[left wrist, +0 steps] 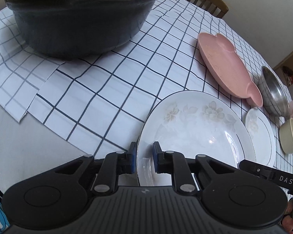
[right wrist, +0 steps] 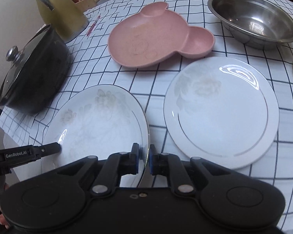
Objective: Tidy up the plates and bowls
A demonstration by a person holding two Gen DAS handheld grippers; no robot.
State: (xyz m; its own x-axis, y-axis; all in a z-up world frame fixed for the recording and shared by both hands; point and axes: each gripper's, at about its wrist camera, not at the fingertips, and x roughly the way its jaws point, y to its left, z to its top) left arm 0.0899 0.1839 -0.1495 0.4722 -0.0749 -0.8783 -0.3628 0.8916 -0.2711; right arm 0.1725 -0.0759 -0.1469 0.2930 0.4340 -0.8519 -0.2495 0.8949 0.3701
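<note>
Left wrist view shows the left gripper (left wrist: 144,159) and right gripper (right wrist: 143,159) each straddling opposite rims of the deep plate (left wrist: 195,128) on the tablecloth (left wrist: 107,89), not visibly pinching; squeeze evenly, then lift level.
</note>
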